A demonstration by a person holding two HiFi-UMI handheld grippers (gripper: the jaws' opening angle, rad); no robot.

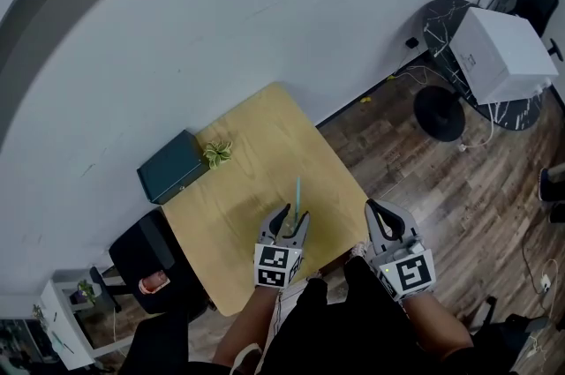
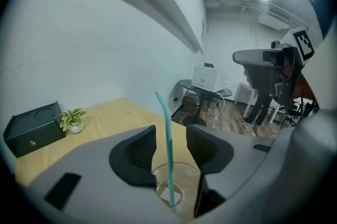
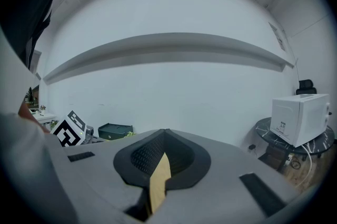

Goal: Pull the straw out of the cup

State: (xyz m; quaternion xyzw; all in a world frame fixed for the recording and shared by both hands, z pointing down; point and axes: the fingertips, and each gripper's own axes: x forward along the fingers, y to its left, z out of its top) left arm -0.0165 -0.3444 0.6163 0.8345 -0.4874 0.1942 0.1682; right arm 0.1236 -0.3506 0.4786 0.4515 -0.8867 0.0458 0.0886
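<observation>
A clear plastic cup (image 1: 289,231) stands near the front edge of the wooden table (image 1: 256,144), with a teal straw (image 1: 297,192) sticking up out of it. In the left gripper view the straw (image 2: 167,149) rises between the two dark jaws, and the cup (image 2: 176,186) sits low between them. My left gripper (image 1: 287,223) (image 2: 171,136) is shut on the cup, one pad against each side. My right gripper (image 1: 381,210) (image 3: 166,133) hovers by the table's front right corner, to the right of the cup. Its jaw tips meet with nothing between them.
A dark green box (image 1: 172,166) and a small potted plant (image 1: 217,153) stand at the table's far left by the wall. A black chair (image 1: 146,263) is left of the table. A white appliance (image 1: 501,54) sits on a round side table at the far right.
</observation>
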